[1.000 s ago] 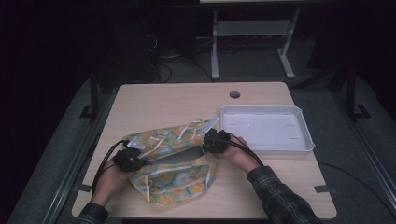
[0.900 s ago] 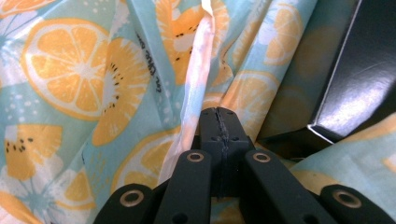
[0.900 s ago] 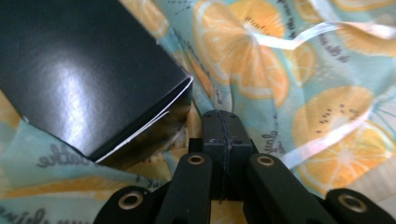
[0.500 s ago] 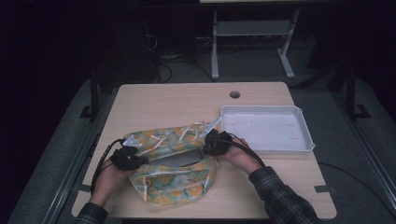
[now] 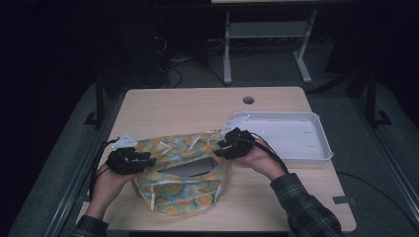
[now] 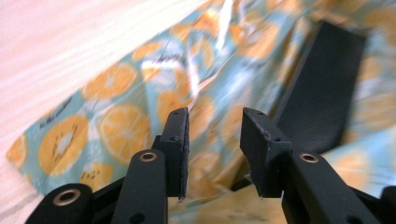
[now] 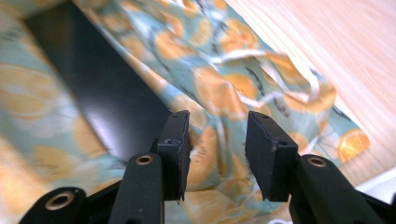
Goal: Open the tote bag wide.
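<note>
Orange-printed teal bag (image 5: 183,175) lying mouth-open on the near half of the wooden table (image 5: 197,106), dark flat panel (image 5: 185,170) showing inside, white tray (image 5: 296,138) just beside it at the right. Left gripper (image 5: 143,160) at the bag's left rim, jaws just opened and apart, cloth beneath but unpinched. Right gripper (image 5: 222,146) at the right rim, likewise parted, gripping nothing.

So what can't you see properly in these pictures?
- High view: the dark thing inside the orange-print bag is too dim to name.
- Left gripper view: the bag's mouth is blurred, its far side cut off.
- High view: tray marks too small.
</note>
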